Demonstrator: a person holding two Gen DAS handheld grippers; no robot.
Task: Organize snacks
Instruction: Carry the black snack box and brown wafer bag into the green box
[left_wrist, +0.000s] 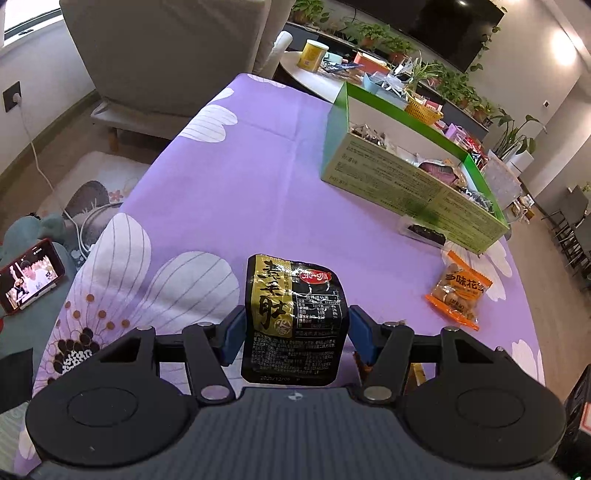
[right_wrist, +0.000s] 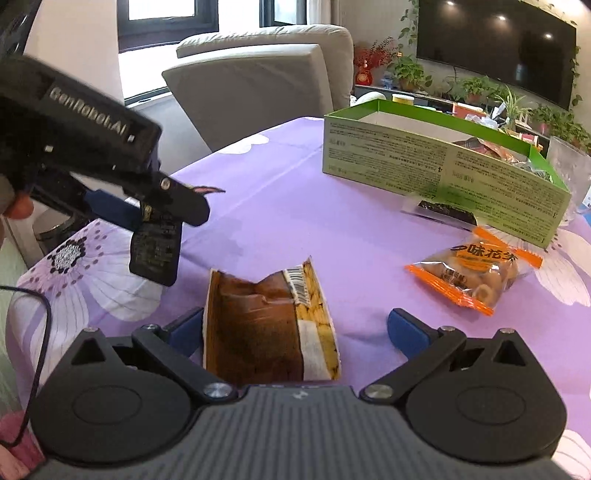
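Nearest me, my left gripper (left_wrist: 295, 325) clamps the black snack packet (left_wrist: 291, 314), lifted over the desk (left_wrist: 229, 177). My right gripper (right_wrist: 295, 328) stands open around the brown packet (right_wrist: 269, 328). I should carry each steadily into the far-right green box (left_wrist: 406, 177).

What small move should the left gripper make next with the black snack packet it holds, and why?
Probably carry it toward the open green box. The left gripper is shut on the black snack packet, held clear above the purple tablecloth, and the box at the far right already holds other snacks, so moving over it before letting go seems the natural step.
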